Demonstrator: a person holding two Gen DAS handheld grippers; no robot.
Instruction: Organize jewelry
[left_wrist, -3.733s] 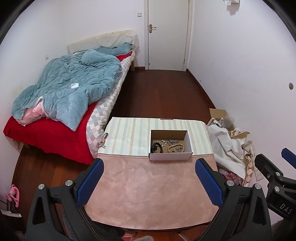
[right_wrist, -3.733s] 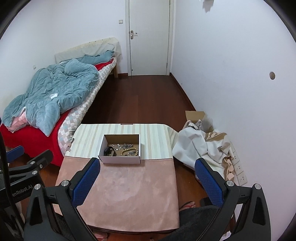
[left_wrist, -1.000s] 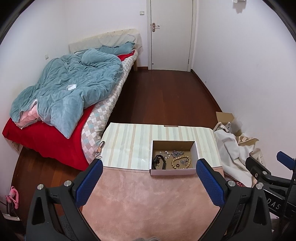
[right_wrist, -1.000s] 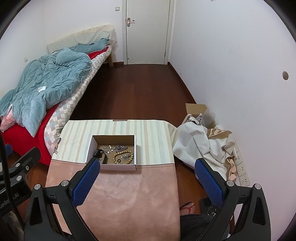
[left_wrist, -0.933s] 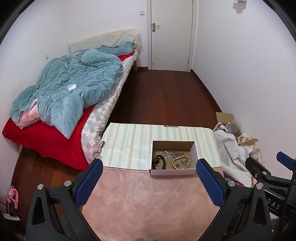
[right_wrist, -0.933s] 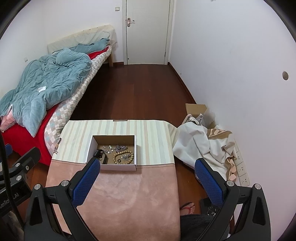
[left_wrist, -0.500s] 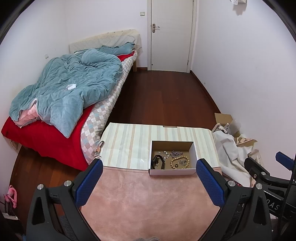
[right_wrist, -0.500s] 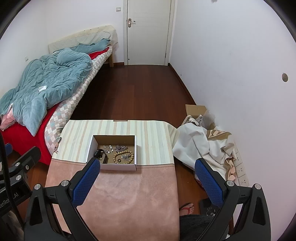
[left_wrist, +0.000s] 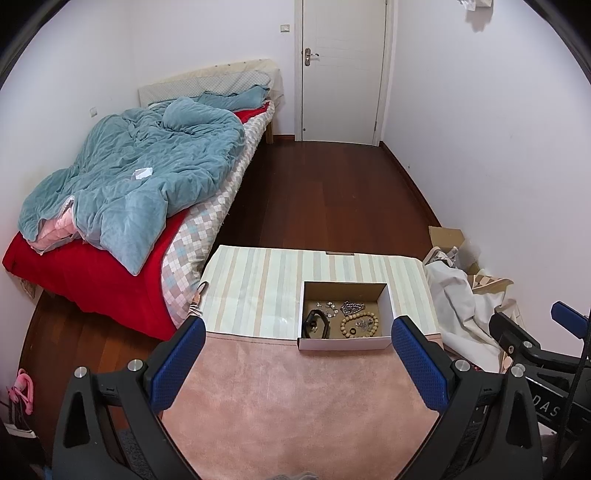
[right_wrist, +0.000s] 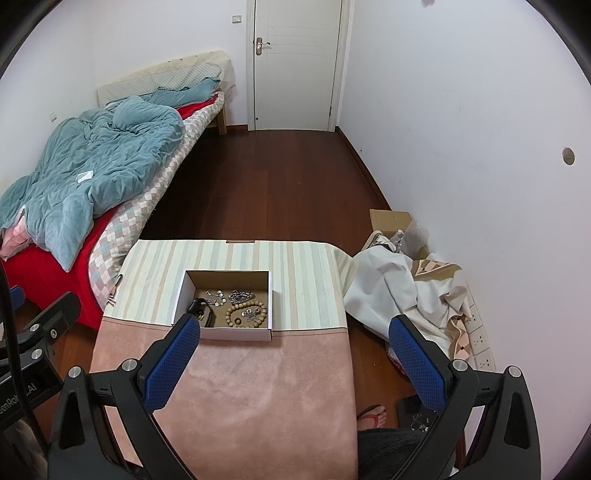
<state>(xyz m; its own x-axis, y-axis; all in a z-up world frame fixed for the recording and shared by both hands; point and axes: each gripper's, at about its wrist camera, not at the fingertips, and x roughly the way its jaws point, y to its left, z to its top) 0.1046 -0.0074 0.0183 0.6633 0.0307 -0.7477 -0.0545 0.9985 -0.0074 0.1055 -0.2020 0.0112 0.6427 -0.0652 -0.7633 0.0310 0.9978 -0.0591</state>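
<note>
A small open cardboard box (left_wrist: 345, 343) sits on the table, where the striped cloth meets the pink cloth; it also shows in the right wrist view (right_wrist: 225, 334). Inside lie a wooden bead bracelet (left_wrist: 359, 324) (right_wrist: 246, 313), a black band (left_wrist: 314, 324) (right_wrist: 201, 311) and silver chains (left_wrist: 352, 306) (right_wrist: 242, 295). My left gripper (left_wrist: 295, 363) is open and empty, held above the pink cloth in front of the box. My right gripper (right_wrist: 293, 360) is open and empty, held high and back from the box.
The table (left_wrist: 258, 288) has a striped far half and a pink near half (right_wrist: 251, 398). A bed with a teal duvet (left_wrist: 140, 184) stands left. A pile of cloth and a cardboard box (right_wrist: 399, 273) lie on the floor right. A white door (left_wrist: 341, 70) is at the back.
Both grippers have pulled back and risen a little since 3.7 s ago, so the table and box look smaller and lower. Over the last second the views barely shift. The jaws stay open.
</note>
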